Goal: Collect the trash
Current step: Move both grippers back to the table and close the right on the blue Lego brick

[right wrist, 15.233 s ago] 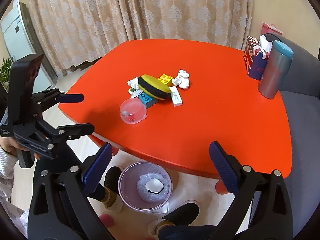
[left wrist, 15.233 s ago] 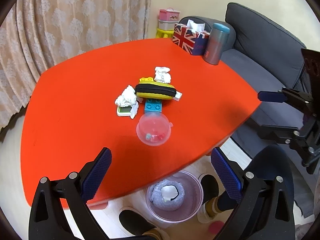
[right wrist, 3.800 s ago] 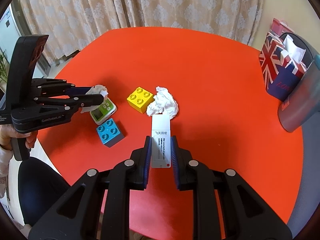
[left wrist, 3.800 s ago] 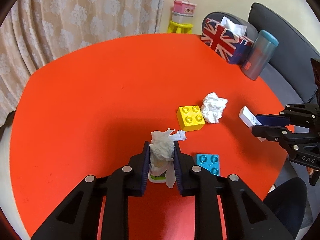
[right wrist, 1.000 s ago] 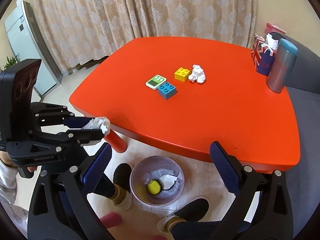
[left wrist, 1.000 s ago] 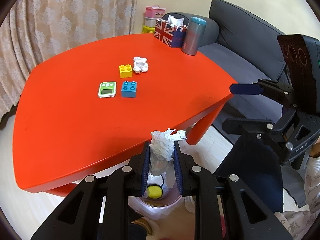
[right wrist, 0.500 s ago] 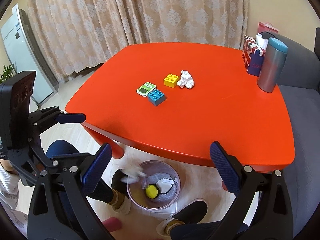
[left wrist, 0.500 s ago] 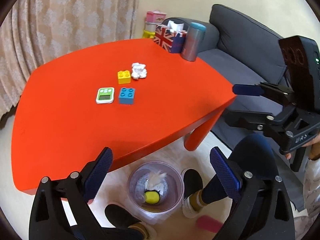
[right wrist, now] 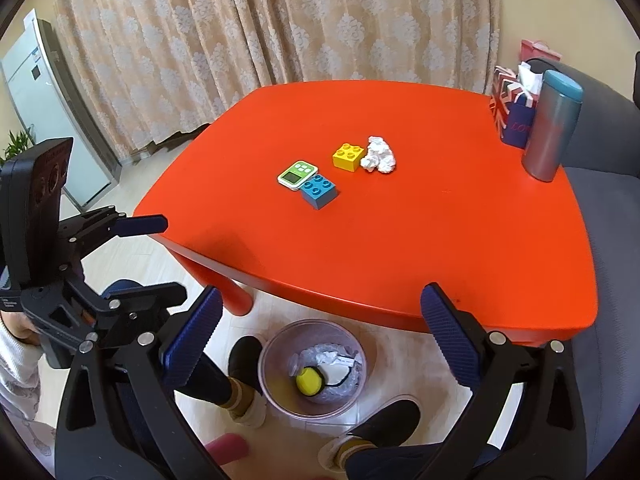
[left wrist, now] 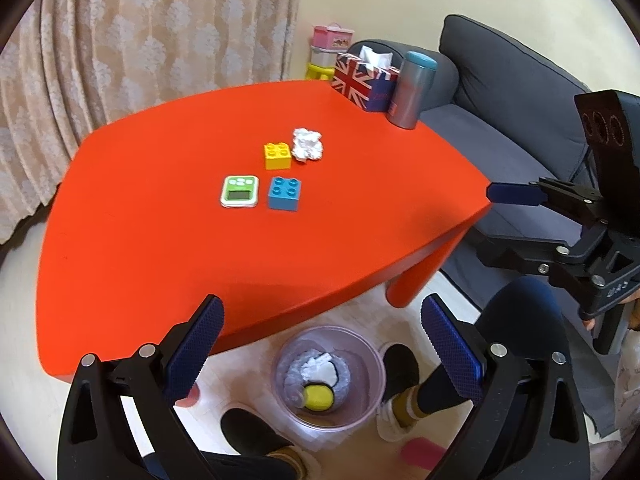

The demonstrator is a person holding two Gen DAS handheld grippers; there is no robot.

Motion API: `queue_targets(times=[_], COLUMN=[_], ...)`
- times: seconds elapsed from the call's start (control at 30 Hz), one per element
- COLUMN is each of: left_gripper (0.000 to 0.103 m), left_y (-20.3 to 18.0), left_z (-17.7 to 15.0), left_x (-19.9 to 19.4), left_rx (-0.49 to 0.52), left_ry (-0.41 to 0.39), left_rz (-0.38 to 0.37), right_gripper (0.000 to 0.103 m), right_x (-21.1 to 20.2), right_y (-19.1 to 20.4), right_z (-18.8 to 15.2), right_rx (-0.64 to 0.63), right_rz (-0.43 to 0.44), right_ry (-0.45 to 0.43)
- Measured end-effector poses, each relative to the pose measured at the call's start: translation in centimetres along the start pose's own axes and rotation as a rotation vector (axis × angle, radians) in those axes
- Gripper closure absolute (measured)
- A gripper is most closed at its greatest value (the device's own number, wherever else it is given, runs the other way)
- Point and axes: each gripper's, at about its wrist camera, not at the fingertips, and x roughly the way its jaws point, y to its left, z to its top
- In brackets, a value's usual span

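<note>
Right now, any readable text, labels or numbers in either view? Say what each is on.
"LOVE": probably, faint on the blue side of the flag tissue box.
Green timer: screen and button marks too small to read.
Grey flask: red label near its base, blurred.
Nothing else legible.

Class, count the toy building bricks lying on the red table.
2: the yellow brick beside the crumpled tissue, the blue brick beside the green timer. None seems hidden.

Left gripper (left wrist: 322,346) held low with jaws spread wide, nothing between them. Right gripper (right wrist: 320,328) likewise spread wide and empty, alongside the left.
</note>
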Motion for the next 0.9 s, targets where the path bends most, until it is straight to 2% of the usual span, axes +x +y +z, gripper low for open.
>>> queue_targets(times=[0.5,0.9], left_gripper=[0.008,0.008], left_y=[4.6,8.0], left_z=[2.3,3.5], left_x=[0.1,0.8], left_rx=[-0.072,-0.126], left_ry=[-0.039,-0.037], left_rz=[0.057,0.072], right_gripper=[0.005,0.005], right_x=[3.3,9.1], right_y=[-0.1,0.5], right_z=[3.8,8.3], right_rx=[-0.045,-0.143], right_rz=[-0.001,0.033], right_ry=[0.031,0.087])
